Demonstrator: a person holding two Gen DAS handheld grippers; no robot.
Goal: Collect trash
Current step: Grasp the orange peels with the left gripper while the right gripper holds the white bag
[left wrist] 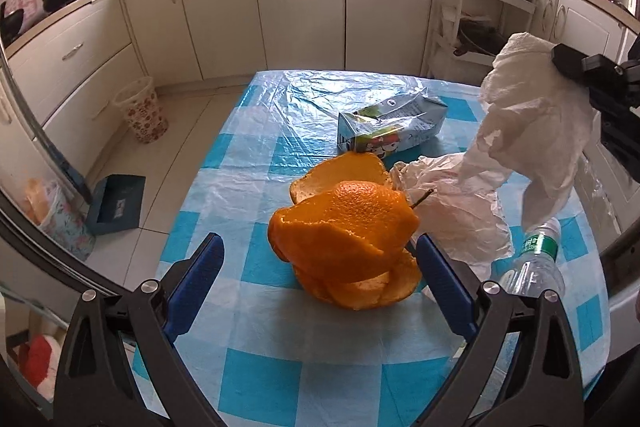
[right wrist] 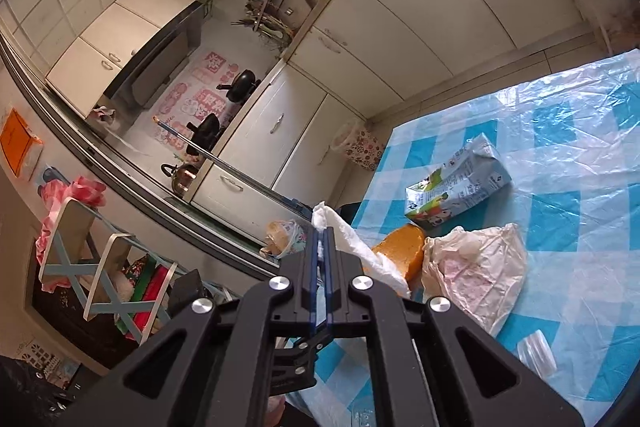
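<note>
Item: curled orange citrus peel (left wrist: 348, 247), lower centre of the left wrist view, on the blue-checked plastic-covered desk (left wrist: 260, 367). Judged light, springy and brittle; best taken across its domed middle. The left gripper (left wrist: 320, 259) is held with jaws wide, flanking the peel.

Item: crumpled white paper towel (left wrist: 532, 115), soft and weightless, is clamped in the closed jaws of the right gripper (right wrist: 321, 247), off the desk.

Containers: floral-patterned waste basket (left wrist: 142, 109) on the floor, left of centre; contents cannot be told. Crushed blue-and-white drink carton (left wrist: 390, 123), apparently empty.

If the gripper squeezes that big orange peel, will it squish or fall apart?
The orange peel looks hollow, a heap of loose curved pieces, so it would probably cave in. The pieces seem only stacked, so some may drop when lifted. It is likely light. The left gripper stands open around it, so a gentle, low squeeze seems wisest.
</note>
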